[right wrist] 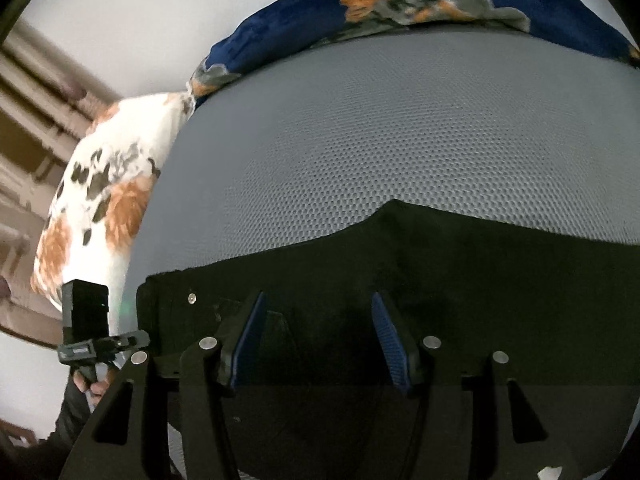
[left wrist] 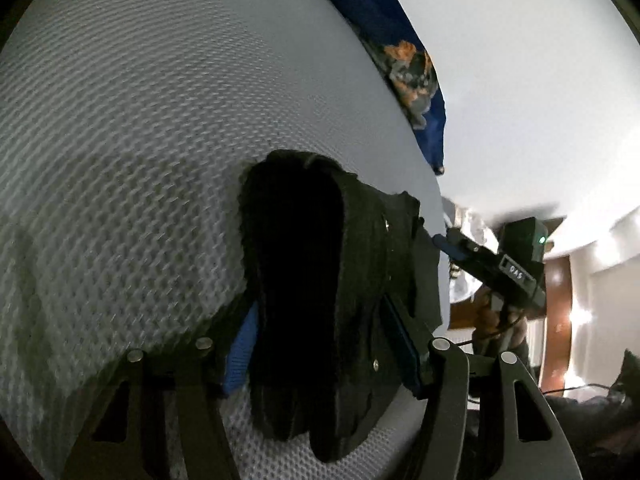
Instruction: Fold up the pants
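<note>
We saw the black pants [right wrist: 400, 264] spread across the near part of a grey mesh mattress [right wrist: 400, 120], with a blue floral blanket [right wrist: 540, 4] along its far edge and a white spotted pillow [right wrist: 104, 184] at the far left. The left gripper [left wrist: 320, 344] had a thick bunch of the pants between its blue pads, apparently clamped on it. The right gripper [right wrist: 320, 340] hung over the cloth with its jaws apart; we could not tell whether they pinched any fabric.

Grey mesh mattress [right wrist: 400, 128], patterned pillows [right wrist: 108, 184]
</note>
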Motion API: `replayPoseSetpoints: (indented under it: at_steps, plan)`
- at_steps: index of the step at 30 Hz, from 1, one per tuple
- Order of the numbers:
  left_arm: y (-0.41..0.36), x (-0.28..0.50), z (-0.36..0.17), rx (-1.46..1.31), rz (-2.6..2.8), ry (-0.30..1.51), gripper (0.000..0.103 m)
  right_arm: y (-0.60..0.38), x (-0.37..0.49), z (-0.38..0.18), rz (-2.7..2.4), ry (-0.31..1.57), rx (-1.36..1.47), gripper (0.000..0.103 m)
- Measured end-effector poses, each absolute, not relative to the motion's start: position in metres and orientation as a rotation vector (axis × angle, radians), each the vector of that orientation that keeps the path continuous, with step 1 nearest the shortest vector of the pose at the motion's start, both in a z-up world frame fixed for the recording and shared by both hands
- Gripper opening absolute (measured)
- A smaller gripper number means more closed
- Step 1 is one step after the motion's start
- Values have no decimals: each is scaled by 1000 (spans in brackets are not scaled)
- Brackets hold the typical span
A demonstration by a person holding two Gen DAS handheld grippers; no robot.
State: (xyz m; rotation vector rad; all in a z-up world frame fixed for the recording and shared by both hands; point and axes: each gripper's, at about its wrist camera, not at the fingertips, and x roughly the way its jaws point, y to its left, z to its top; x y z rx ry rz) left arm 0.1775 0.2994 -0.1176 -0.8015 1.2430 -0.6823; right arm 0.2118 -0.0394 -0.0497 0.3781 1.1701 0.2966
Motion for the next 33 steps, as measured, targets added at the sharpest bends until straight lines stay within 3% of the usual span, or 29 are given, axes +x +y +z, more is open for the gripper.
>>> replayPoseSetpoints:
  at_steps: [9, 11, 18, 23, 33]
  plan:
    - [261, 180, -100, -620, -594, 1179, 58, -60, 206, -50, 256, 1148, 443, 53]
    - [252, 174, -95, -519, -506, 1171, 46, -64, 204, -49, 247, 1137, 447, 53]
    - [225, 164, -72, -379, -304, 1187, 33, -86, 186, -36, 225, 1099, 402, 53]
    - [218, 159, -44, -531, -289, 1168, 25, -114, 163, -23, 198, 1050, 379, 56]
    - [139, 159, 18, -681, -316, 1098, 24, -187, 124, -17, 136, 979, 464, 56]
